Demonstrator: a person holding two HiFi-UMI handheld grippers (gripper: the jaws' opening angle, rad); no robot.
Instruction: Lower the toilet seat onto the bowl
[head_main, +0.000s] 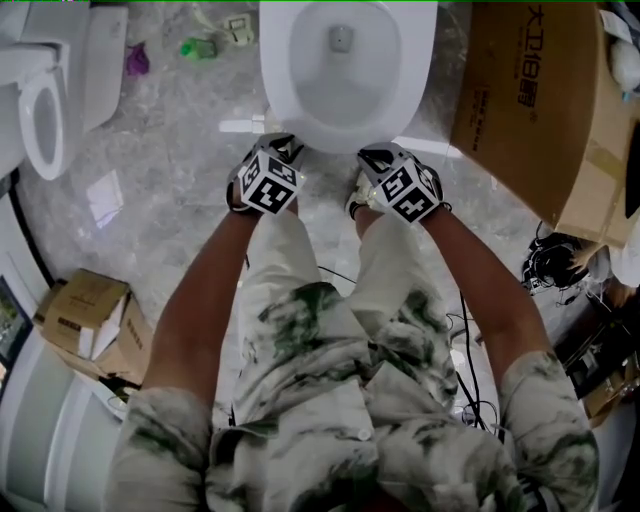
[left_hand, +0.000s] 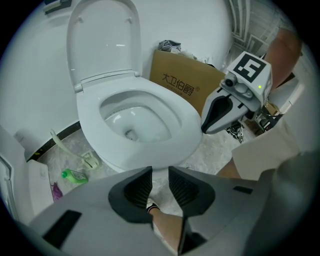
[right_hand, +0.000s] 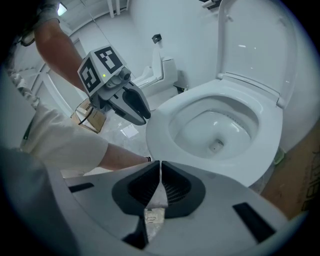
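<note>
Before the near rim of the bowl (left_hand: 150, 112), we hold both grippers low; the toilet seat (left_hand: 92, 125) looks down.

The seat appears to lie flat on the bowl already, while the lid (left_hand: 102, 40) stands upright at the far side. The left gripper (left_hand: 160, 175) has its jaws a narrow way apart with nothing between them. The right gripper (right_hand: 160, 172) has its jaws closed, with a small pale tag (right_hand: 154, 215) at their seam; whether it is pinched we cannot tell. We judge the step is best finished by checking that the seat rests evenly all round, with only a light touch on its near edge. The cardboard box (left_hand: 185, 85) at the right reads "大卫伯爵" in blue.
</note>
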